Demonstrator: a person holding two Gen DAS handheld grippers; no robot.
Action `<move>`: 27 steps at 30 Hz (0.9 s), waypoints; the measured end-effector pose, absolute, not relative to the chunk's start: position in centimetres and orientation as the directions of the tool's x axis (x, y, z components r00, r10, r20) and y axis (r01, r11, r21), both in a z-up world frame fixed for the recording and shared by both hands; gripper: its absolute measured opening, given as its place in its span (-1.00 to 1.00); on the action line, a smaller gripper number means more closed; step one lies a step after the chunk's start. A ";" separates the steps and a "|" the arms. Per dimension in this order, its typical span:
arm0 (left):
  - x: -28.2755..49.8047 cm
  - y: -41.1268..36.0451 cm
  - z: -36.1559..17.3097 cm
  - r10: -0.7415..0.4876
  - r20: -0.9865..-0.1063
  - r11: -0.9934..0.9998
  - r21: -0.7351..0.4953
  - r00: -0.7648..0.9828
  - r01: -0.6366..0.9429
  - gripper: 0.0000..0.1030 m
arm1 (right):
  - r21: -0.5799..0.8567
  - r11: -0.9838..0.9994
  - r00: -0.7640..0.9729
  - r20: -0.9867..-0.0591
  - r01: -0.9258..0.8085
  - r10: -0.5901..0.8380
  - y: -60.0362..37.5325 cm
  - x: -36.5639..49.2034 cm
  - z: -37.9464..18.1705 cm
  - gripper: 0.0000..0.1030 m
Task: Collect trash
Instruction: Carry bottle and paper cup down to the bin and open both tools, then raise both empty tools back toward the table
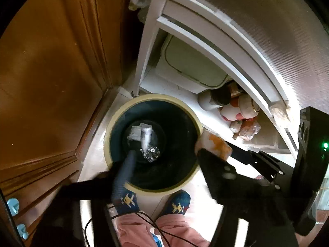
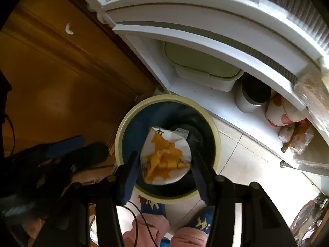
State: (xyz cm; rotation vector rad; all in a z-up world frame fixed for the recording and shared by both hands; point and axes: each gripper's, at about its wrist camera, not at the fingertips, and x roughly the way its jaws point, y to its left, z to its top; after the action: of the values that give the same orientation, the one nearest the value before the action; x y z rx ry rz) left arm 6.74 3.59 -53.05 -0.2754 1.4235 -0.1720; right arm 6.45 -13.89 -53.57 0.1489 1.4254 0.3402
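A round bin (image 1: 153, 189) with a pale yellow rim and a dark liner stands on the floor; it also shows in the right wrist view (image 2: 216, 135). Inside lie a crumpled foil ball (image 1: 151, 154) and a white packet (image 1: 138, 133). My right gripper (image 2: 165, 162) is shut on a white and orange wrapper (image 2: 164, 156) and holds it over the bin mouth; the wrapper also shows in the left wrist view (image 1: 213, 145). My left gripper shows only one blue finger (image 1: 123, 177) over the bin's near rim; the other finger is out of view.
A wooden cabinet (image 1: 51, 82) stands left of the bin. A white shelf unit (image 2: 205, 30) is behind it, with a lidded white bin (image 2: 201, 65), a metal canister (image 2: 250, 96) and cups (image 2: 283, 111). My slippered feet (image 1: 176, 202) stand at the bin's near side.
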 end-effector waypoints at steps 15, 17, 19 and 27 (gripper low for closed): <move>5.3 4.3 -47.5 -0.237 -0.955 0.967 -0.250 0.177 -0.057 0.65 | 0.245 0.957 0.119 -0.957 -0.155 0.264 -14.0 6.4 -49.2 0.28; 4.9 4.1 -45.6 -0.235 -0.953 0.968 -0.247 0.193 -0.040 0.67 | 0.232 0.960 0.125 -0.960 -0.157 0.252 -14.3 6.5 -48.0 0.28; 4.4 3.9 -43.5 -0.237 -0.949 0.969 -0.247 0.209 -0.021 0.76 | 0.214 0.963 0.133 -0.962 -0.166 0.237 -14.4 6.3 -46.2 0.28; 1.8 3.2 -34.4 -0.246 -0.937 0.967 -0.253 0.249 0.002 0.79 | 0.196 0.957 0.154 -0.961 -0.215 0.232 -15.0 4.5 -37.5 0.28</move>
State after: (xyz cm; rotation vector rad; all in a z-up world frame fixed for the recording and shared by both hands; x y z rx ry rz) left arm 1.83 3.16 -34.40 -0.2164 1.3112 -0.1702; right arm 4.51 -15.03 -37.46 0.0144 1.3796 0.3198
